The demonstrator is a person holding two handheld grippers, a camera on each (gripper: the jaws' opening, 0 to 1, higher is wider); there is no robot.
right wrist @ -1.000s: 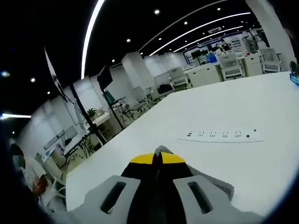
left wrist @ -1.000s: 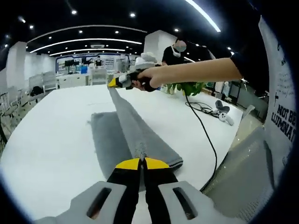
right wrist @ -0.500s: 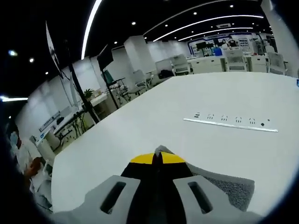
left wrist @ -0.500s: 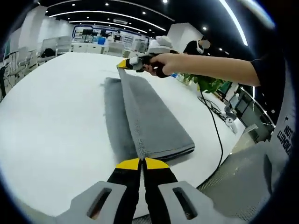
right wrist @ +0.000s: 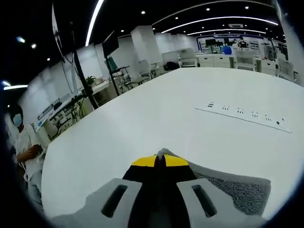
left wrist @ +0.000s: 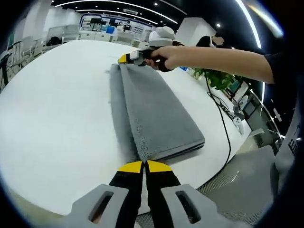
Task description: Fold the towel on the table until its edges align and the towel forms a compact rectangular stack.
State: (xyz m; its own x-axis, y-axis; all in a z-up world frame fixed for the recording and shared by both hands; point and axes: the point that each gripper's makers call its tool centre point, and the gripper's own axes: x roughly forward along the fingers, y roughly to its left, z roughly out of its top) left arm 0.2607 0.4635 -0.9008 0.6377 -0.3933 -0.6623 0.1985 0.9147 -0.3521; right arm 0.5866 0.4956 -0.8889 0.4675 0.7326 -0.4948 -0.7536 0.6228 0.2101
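**Grey towel pinched at both ends**

Grey towel point(left wrist: 152, 111) lies folded lengthwise on the white worktop point(left wrist: 52, 109). Left tongs point(left wrist: 144, 166) clamp its near corner; right tongs point(left wrist: 124, 58) grip the far corner. A power strip point(right wrist: 249, 116) lies beyond.

This is a big office room with a dark ceiling. Long light strips point(right wrist: 223, 19) and small round lamps shine up there. A big white table point(left wrist: 52, 114) has a white power strip point(right wrist: 247, 115) lying on it. Desks and chairs point(right wrist: 187, 58) stand far back. A green plant point(left wrist: 219, 79) grows beside the table, near a black cable point(left wrist: 223, 128).
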